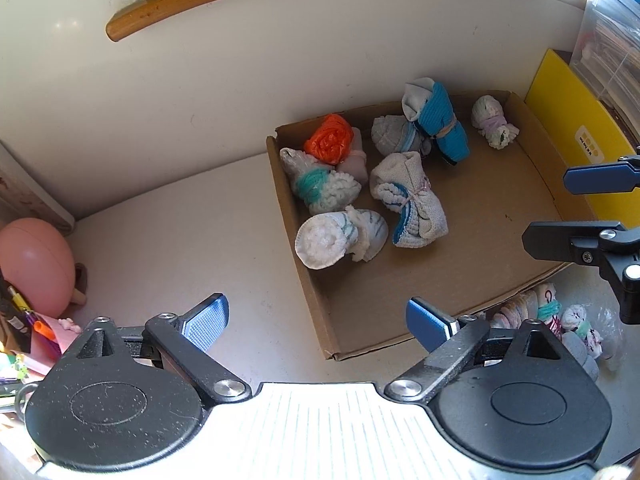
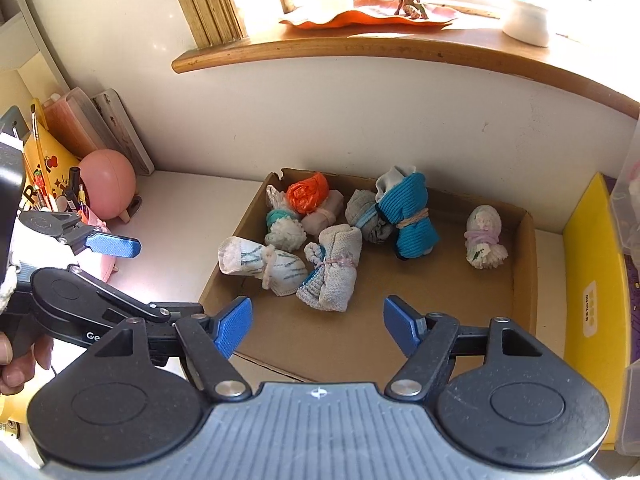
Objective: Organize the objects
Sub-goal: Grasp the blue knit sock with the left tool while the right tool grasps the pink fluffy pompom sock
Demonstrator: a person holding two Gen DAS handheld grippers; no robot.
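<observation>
Tray: shallow brown cardboard tray (image 2: pixel 524 264) on the white desk surface (image 2: pixel 176 216), set against the white wall below a wooden window sill (image 2: pixel 360 50); a yellow flat board (image 2: pixel 592 264) stands just beside its right wall
Tray contents: seven rolled sock bundles, all lying on the tray floor toward its far and left part; the near right floor is bare cardboard
Largest bundle: bright blue ribbed roll with a grey end (image 2: pixel 412 216), tied with a band, leaning on a grey roll (image 2: pixel 362 216) to its left
Middle bundles: grey knit roll with a blue scalloped edge (image 2: pixel 338 276); white roll with teal stripes (image 2: pixel 260 264) at the near left wall; white fluffy roll with a teal band (image 2: pixel 284 232); orange roll on a pale pink body (image 2: pixel 316 200) at the far left corner
Smallest bundle: white roll with a lilac band (image 2: pixel 486 240), alone near the right wall
Outside the tray: further tied bundles in a clear plastic bag (image 1: pixel 560 320) on the desk, touching the tray's near right corner
Left gripper (image 1: pixel 316 320): blue-padded jaws apart, nothing between them, pointing down over the tray's near left wall; a hand (image 2: pixel 16 356) grips its handle
Right gripper (image 2: pixel 318 324): jaws apart, empty, tilted down above the bare near floor of the tray
</observation>
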